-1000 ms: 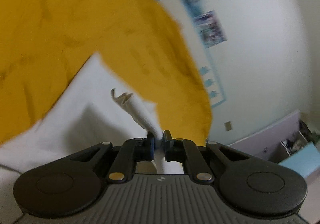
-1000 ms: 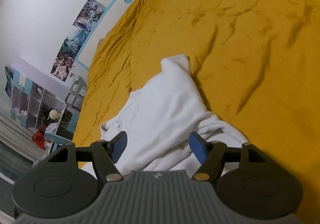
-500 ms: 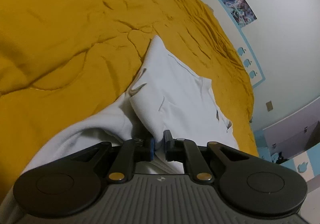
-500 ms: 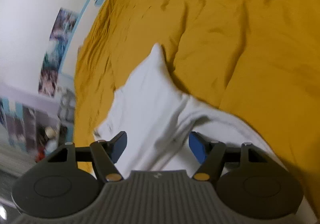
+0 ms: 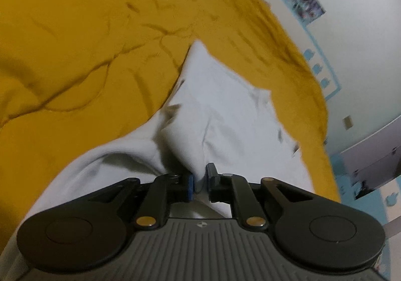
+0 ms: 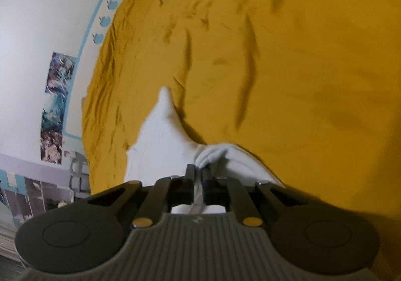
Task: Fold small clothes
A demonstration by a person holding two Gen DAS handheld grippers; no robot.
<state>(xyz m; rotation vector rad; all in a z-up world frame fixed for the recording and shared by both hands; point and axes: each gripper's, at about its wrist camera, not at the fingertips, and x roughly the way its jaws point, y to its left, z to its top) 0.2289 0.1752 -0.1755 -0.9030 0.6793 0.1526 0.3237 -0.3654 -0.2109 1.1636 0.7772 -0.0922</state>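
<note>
Yellow bedspread (image 5: 75,42) below 2 downward-tilted grippers pinching white garment (image 5: 225,110).

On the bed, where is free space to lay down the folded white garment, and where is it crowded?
Free: the yellow bedspread beyond and right of the white garment in the right wrist view, and left of it in the left wrist view. Crowded: the near edge, where the left gripper and right gripper both pinch bunched cloth.
</note>
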